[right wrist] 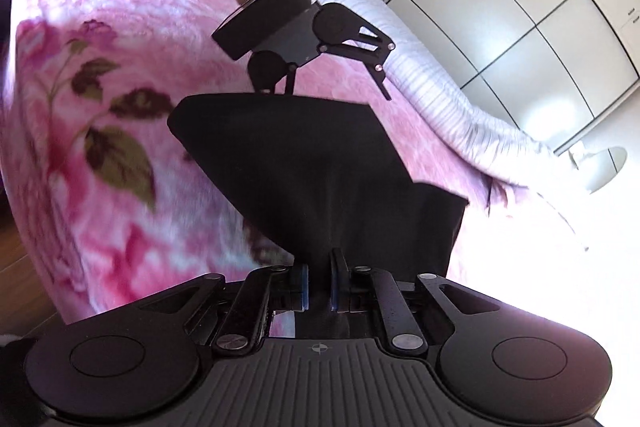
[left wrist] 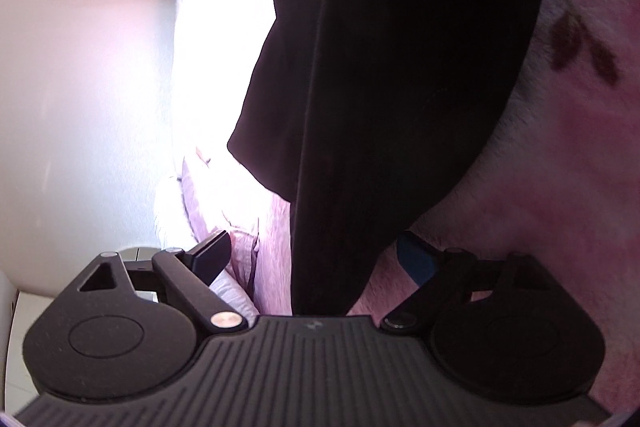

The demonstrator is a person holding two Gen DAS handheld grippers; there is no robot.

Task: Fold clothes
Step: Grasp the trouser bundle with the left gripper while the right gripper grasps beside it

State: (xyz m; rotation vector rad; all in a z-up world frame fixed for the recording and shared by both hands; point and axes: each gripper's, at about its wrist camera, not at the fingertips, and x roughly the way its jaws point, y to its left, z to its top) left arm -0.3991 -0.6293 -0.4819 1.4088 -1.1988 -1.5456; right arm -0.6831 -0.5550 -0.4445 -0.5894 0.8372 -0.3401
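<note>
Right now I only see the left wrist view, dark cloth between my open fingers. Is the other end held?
Observer: Yes. In the right wrist view the right gripper has its fingers shut on the black garment.
Operator: Where does my left gripper sit on it?
Observer: The left gripper is at the garment's far edge, fingers spread and not pinching.
Operator: What lies past the bed on that side?
Observer: White cabinet doors, beyond the pink blanket.
</note>
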